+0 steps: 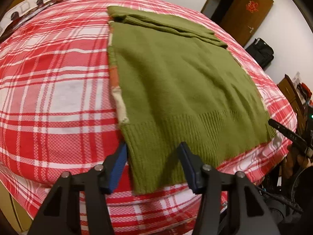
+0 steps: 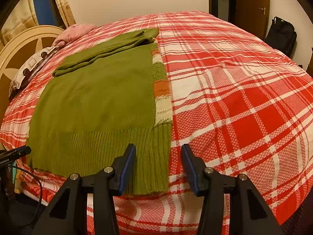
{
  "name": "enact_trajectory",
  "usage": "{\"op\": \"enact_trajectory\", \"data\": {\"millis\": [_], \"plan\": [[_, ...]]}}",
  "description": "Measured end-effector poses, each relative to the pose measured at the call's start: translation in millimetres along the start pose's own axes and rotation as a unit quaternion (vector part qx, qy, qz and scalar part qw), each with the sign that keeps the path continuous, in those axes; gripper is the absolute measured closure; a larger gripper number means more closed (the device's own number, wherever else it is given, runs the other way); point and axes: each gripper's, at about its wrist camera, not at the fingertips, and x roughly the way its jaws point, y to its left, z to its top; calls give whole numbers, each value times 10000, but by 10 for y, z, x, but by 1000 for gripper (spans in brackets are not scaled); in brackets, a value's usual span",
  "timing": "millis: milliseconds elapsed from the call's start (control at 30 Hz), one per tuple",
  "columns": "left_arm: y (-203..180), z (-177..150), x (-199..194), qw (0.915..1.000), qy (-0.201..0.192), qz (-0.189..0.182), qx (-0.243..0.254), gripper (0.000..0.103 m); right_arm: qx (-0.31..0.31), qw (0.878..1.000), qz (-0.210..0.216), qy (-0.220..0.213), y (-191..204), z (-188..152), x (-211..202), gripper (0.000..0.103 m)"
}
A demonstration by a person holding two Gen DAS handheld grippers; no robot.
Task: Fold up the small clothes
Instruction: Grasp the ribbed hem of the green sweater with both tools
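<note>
Green knitted sweater (image 1: 182,90): lies flat on the bed, back up, both sides turned in so that a strip of striped front (cream, orange, green) shows along each long edge. A folded sleeve (image 2: 101,52) crosses the far, upper part. The ribbed hem (image 2: 109,152) is the near end, close to the bed's front edge.

Bedspread (image 1: 54,90): red-and-white plaid, covering the whole bed beneath the sweater.

Left gripper (image 1: 154,156): blue-padded jaws parted, straddling the hem's left corner; whether the pads touch the knit cannot be told, and nothing is clamped.

Right gripper (image 2: 158,158): jaws parted at a similar width, over the hem's right corner, one finger above the rib, the other above bare plaid. Nothing is grasped.

Pillows: a pink one (image 2: 76,32) and a patterned white one (image 2: 33,66) at the head of the bed, well apart from the sweater.

Headboard (image 2: 23,47): cream and brown, curved.

Door (image 1: 244,13): brown wood, with a red ornament.

Black bag (image 2: 281,35): on the floor against the wall beside the door.
</note>
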Motion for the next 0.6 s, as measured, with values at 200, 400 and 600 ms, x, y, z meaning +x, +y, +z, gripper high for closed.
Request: {"op": "enact_trajectory", "data": {"millis": [200,400,600], "plan": [[-63,-34,83,9994,227,211,179,48,27,9999,115,76,-37,-78,-39,54],[-77,-51,75,9995,178,101,240,86,25,9997,180,130,-54,-152,-78,56],[-129,-82,98,9990,208,-70,390,90,293,9980,527,172,-124,-172,-68,65]]}}
